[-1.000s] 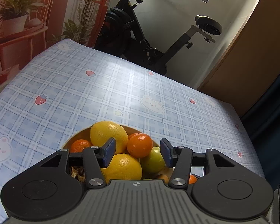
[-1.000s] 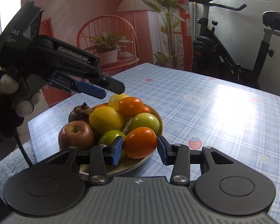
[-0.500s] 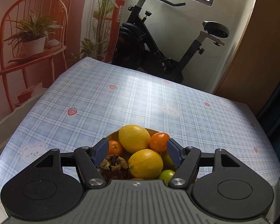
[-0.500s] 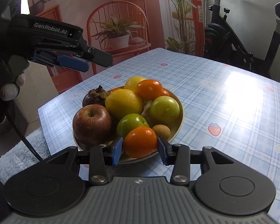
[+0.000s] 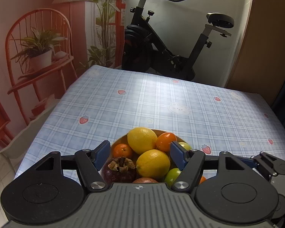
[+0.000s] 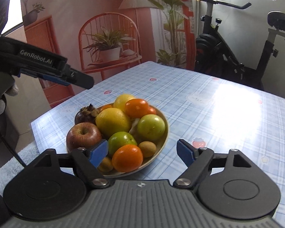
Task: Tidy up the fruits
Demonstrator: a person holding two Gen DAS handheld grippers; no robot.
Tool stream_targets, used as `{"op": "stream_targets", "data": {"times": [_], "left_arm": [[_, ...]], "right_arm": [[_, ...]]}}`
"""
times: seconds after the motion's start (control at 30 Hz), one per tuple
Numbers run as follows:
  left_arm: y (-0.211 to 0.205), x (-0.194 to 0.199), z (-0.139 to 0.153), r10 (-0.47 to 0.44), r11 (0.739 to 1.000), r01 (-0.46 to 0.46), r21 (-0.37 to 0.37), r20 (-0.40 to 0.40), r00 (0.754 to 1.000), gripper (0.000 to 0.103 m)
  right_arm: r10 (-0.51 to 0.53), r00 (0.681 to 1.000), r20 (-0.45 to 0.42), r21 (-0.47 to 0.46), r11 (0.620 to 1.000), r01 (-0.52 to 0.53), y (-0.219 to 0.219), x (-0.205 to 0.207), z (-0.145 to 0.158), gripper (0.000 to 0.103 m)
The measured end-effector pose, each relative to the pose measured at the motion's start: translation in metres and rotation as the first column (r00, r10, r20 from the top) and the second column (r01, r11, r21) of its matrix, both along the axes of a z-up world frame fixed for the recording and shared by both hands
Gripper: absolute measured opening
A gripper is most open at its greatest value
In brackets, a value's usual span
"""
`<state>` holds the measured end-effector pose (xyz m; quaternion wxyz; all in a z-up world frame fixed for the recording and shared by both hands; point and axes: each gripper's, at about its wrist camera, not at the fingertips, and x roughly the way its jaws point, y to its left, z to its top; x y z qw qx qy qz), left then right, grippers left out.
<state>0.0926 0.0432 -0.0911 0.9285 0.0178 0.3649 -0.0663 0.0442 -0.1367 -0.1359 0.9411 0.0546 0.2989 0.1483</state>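
right gripper (image 6: 142, 152) has released the orange (image 6: 127, 157); both grippers gape wide; bowl (image 6: 161, 138) half hidden.

Landmark: fruit bowl (image 6: 162, 133) on the checked tablecloth (image 5: 161, 102).
Left wrist view: from above and close behind the bowl (image 5: 162, 133), tilted down, facing across the cloth toward the exercise bike (image 5: 161, 43); only the bowl's far half shows past the camera's own fingers.
Right wrist view: from lower and a little further back, at the bowl's near right side; whole bowl in view, with the left gripper (image 6: 79, 80) above it at upper left.
Shared: bowl, tablecloth (image 6: 209, 102), exercise bike (image 6: 237, 53), red plant stand (image 5: 38, 57) (image 6: 110, 43).
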Motion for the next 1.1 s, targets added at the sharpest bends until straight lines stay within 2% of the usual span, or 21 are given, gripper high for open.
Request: {"op": "stream_targets", "data": {"times": [0.07,0.13,0.23,0.33,0.5,0.7,0.87,1.1], "left_arm": [[-0.003,-0.006,0.009,0.008,1.000,-0.008,0.022,0.024,1.000,0.081],[-0.004,-0.012,0.018,0.001,1.000,-0.002,0.022,0.051,0.999,0.081],[-0.007,-0.021,0.032,-0.009,1.000,0.008,0.014,0.079,0.997,0.082],[-0.010,-0.032,0.045,-0.025,1.000,0.023,0.018,0.111,0.994,0.084],[-0.019,-0.053,0.066,-0.031,0.998,0.022,0.050,0.168,0.985,0.091],[-0.024,-0.073,0.084,-0.050,0.998,0.039,0.058,0.202,0.978,0.092],[-0.028,-0.085,0.088,-0.067,0.995,0.050,0.082,0.220,0.973,0.093],[-0.031,-0.089,0.090,-0.053,0.994,0.027,0.103,0.252,0.966,0.094]], "right_arm": [[-0.048,0.998,0.027,0.028,0.998,0.047,-0.011,-0.007,0.013,0.093],[-0.099,0.994,0.046,0.052,0.994,0.097,-0.019,-0.014,0.025,0.101],[-0.192,0.977,0.089,0.086,0.979,0.184,-0.031,-0.026,0.048,0.103],[-0.269,0.957,0.105,0.073,0.962,0.262,-0.034,-0.036,0.072,0.103],[-0.297,0.952,0.070,0.003,0.955,0.298,-0.028,-0.045,0.103,0.103],[-0.361,0.930,0.069,-0.066,0.928,0.366,-0.017,-0.058,0.128,0.103],[-0.367,0.929,0.040,-0.016,0.930,0.368,-0.019,-0.066,0.136,0.103],[-0.383,0.923,0.035,-0.010,0.923,0.383,-0.022,-0.069,0.139,0.103]]}}
